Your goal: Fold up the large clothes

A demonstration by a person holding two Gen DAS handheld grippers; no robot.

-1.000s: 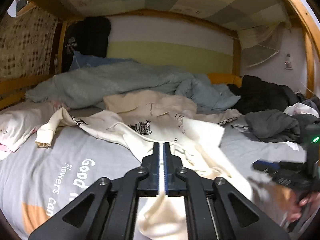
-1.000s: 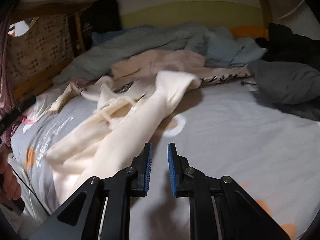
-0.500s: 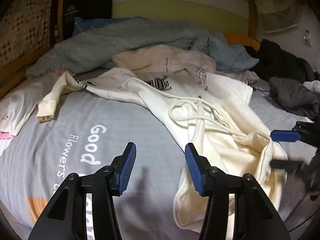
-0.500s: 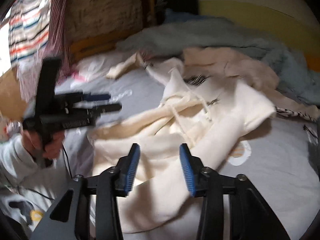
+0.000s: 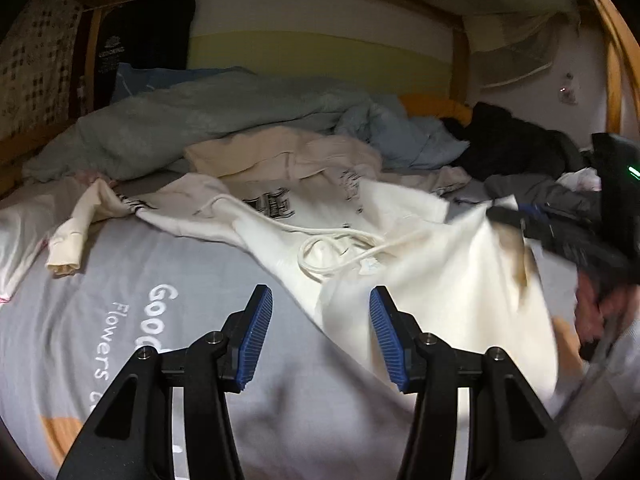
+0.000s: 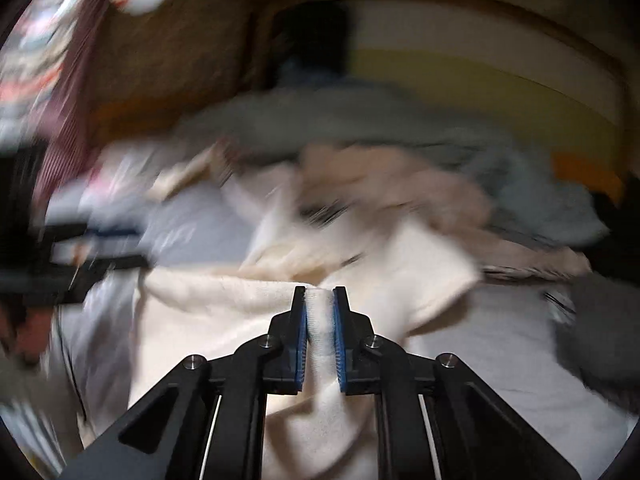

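hoodie: cream hoodie (image 5: 400, 248) sprawled across the grey bed sheet (image 5: 120, 320), printed chest up, one sleeve (image 5: 76, 236) trailing far to the left, drawstring (image 5: 336, 248) looped loose on the front.
right gripper: right gripper (image 6: 320, 320) jaws closing, a fold of the cream fabric already pinched between the blue pads (image 6: 302, 336). Right wrist view heavily blurred, so exact part gripped cannot be told; looks like a hem or sleeve edge.
left gripper: left gripper (image 5: 320, 332) jaws apart, nothing between them, hovering over the sheet just beside the near edge of the garment.
step: likely lifting and spreading the hoodie flat before folding.
how: left should take the matching edge well apart from the right's grip, then both pull taut and level so the body lies flat. Grab one layer only; keep the drawstring out of the pinch.
clutter: beige garment (image 5: 280, 152) overlaps the far edge of the hoodie, teal duvet (image 5: 200, 120) behind it, dark clothes pile (image 5: 520, 152) at right.
risk: the beige piece may drag along with the hoodie.
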